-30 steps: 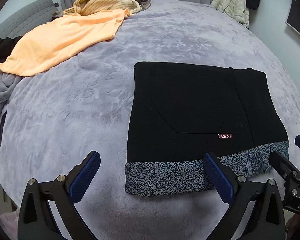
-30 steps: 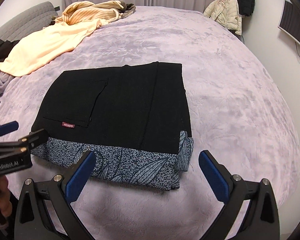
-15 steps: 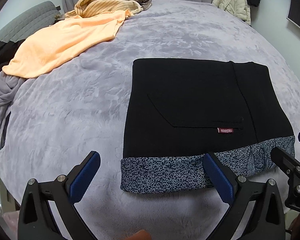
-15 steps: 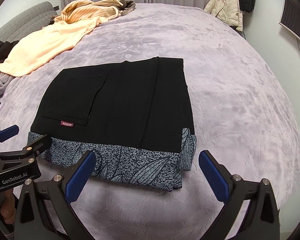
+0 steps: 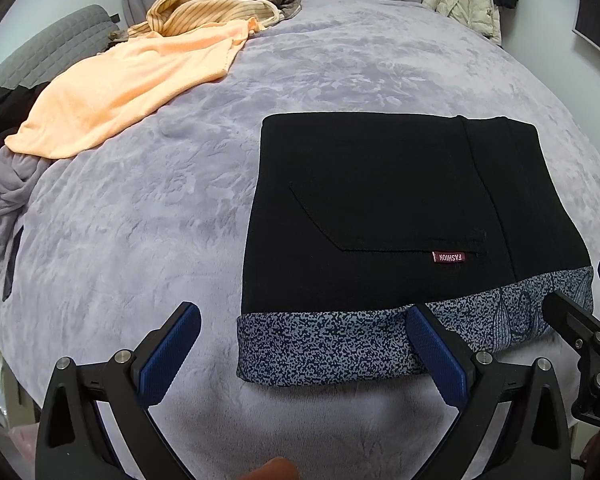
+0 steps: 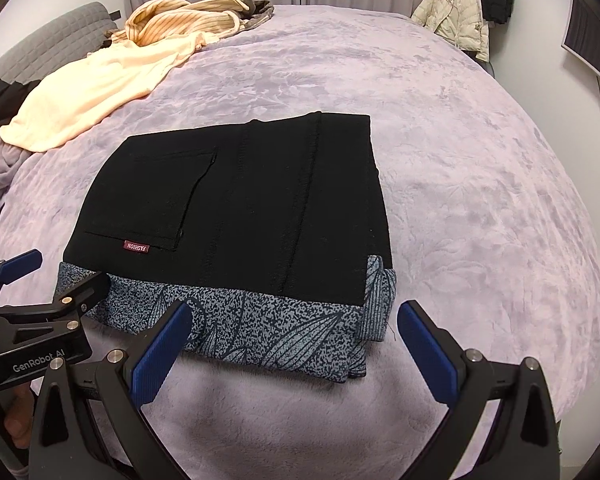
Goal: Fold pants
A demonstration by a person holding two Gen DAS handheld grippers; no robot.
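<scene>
The black pants (image 5: 400, 208) (image 6: 240, 200) lie folded into a flat rectangle on the bed, a red label by the back pocket. A blue speckled leaf-print layer (image 5: 340, 344) (image 6: 276, 332) sticks out along the near edge. My left gripper (image 5: 304, 344) is open just short of the left end of that near edge, holding nothing. My right gripper (image 6: 294, 344) is open over the right end of the same edge, also with nothing between its fingers. Each gripper shows at the side of the other's view.
The pants rest on a lilac plush bedspread (image 5: 140, 220) (image 6: 480, 200). An orange garment (image 5: 132, 88) and a striped yellow one (image 5: 212, 8) lie at the far left, grey cloth (image 5: 4, 192) at the left edge. Jackets (image 6: 456, 16) hang by the far right wall.
Both grippers have drawn slightly nearer the pants' near edge and stay open. The pants have not moved.
</scene>
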